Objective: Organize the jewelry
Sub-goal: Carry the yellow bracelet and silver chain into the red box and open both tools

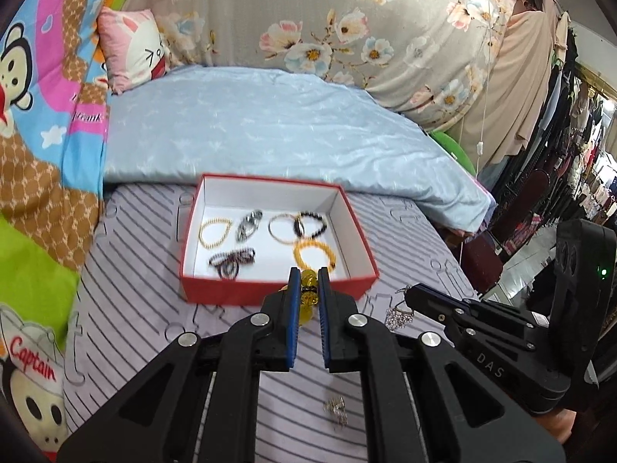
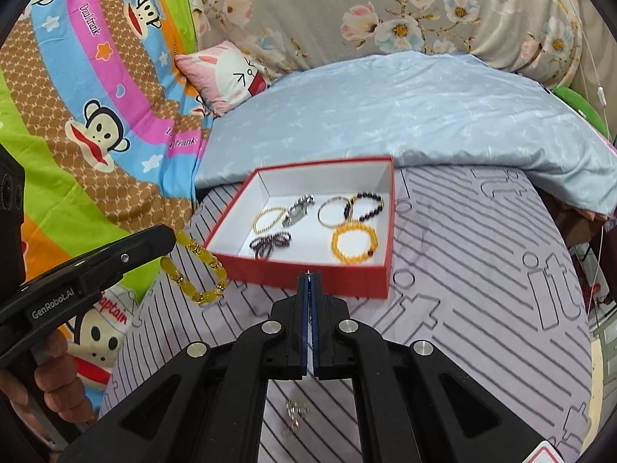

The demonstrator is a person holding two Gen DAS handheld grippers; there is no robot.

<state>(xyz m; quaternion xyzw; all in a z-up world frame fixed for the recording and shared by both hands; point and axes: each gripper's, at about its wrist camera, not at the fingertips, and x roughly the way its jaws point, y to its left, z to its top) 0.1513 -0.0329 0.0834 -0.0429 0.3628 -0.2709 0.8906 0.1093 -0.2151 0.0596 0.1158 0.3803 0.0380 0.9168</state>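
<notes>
A red box [image 1: 277, 289] with a white inside sits on the striped bed sheet; it also shows in the right wrist view [image 2: 308, 279]. Several bracelets and a watch [image 1: 248, 223] lie in it. My left gripper [image 1: 308, 276] is shut on a yellow bead bracelet [image 1: 306, 293], held just in front of the box's near wall; the bracelet hangs from it in the right wrist view [image 2: 196, 266]. My right gripper [image 2: 310, 277] is shut on a thin silver earring [image 1: 399, 314], which dangles from it in the left wrist view, right of the box's near corner.
A small silver jewelry piece [image 1: 337, 411] lies on the sheet near me, also in the right wrist view [image 2: 296, 413]. A folded light-blue quilt [image 1: 270, 127] lies behind the box. A cartoon blanket [image 2: 96, 115] is on the left. The bed edge drops off at right.
</notes>
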